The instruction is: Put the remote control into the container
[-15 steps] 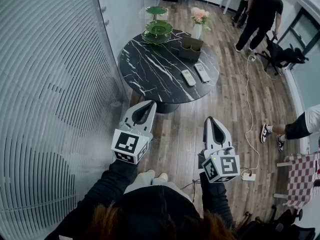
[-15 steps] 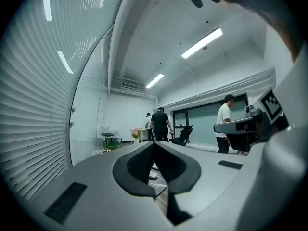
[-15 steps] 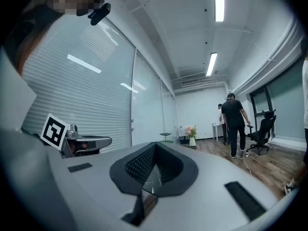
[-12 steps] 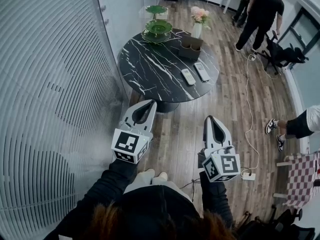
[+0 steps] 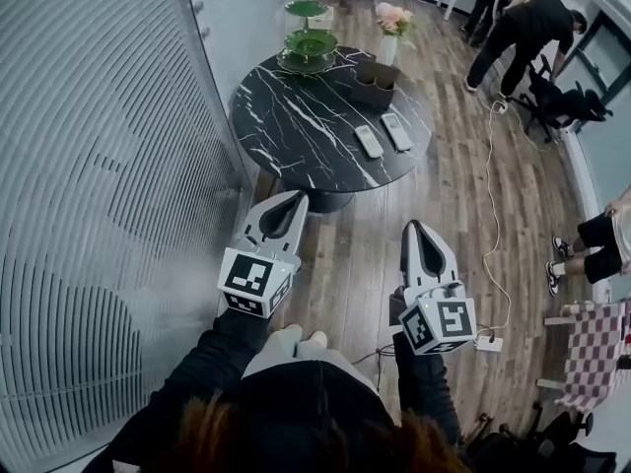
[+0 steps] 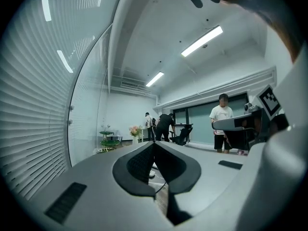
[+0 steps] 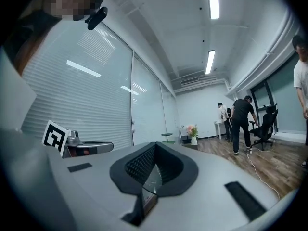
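Two remote controls lie side by side on the round black marble table (image 5: 286, 116), a light one (image 5: 369, 141) and a grey one (image 5: 397, 132). Behind them, near the table's far edge, stands the brown container (image 5: 375, 84). Both grippers are held level above the wooden floor, short of the table. My left gripper (image 5: 300, 196) is shut and empty, with its tips near the table's front edge. My right gripper (image 5: 411, 225) is also shut with nothing in it. In the gripper views the jaws of the left gripper (image 6: 154, 143) and the right gripper (image 7: 155, 145) meet at their tips.
A green tiered stand (image 5: 310, 39) and a vase of flowers (image 5: 392, 26) share the table's far side. A glass wall with blinds (image 5: 99, 185) runs along the left. A white cable (image 5: 490, 195) trails over the floor. People stand at the back right (image 5: 523, 28).
Both grippers have edged slightly toward the table, still shut. The person in black at the back has bent forward, and the legs at the right edge have shifted.
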`<state>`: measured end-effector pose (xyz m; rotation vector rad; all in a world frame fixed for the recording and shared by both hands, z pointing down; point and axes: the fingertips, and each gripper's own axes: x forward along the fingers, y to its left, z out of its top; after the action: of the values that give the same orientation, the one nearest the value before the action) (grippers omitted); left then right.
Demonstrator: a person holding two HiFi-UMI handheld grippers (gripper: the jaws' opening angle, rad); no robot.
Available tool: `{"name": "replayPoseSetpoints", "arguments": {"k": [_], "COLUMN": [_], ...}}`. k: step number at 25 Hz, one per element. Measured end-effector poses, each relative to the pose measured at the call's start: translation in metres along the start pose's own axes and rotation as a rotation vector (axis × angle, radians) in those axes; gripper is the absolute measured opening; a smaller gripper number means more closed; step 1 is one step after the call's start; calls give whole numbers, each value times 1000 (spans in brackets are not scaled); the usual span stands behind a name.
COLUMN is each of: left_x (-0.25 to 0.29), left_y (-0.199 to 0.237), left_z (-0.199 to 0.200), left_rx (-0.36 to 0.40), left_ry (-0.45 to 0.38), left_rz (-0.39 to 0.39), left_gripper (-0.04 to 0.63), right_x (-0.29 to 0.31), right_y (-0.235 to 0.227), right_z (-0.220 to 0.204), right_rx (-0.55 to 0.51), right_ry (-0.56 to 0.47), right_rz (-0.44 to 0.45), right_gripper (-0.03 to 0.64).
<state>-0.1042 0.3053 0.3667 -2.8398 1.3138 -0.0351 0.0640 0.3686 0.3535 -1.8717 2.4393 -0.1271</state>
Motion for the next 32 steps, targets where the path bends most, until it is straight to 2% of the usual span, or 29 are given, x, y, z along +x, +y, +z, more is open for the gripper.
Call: {"name": "replayPoseSetpoints", "arguments": {"k": [14,21,32], "left_x": [22,52,129], "left_y": [-28,-10,41], "left_z": [-18,-25,-18], "left_rx": [-16,-17,-20], "left_ry": [28,35,18], "left_rz": [28,49,25], "left_gripper": [8,8,8], "right_x": [8,33,103], "right_y": [-37,-56,-90], "right_z": [-6,-6,1], "right_rx": [21,11,16], "right_ry": [20,19,13], "right_rz": [44,43,6], "right_gripper": [14,14,14]}}
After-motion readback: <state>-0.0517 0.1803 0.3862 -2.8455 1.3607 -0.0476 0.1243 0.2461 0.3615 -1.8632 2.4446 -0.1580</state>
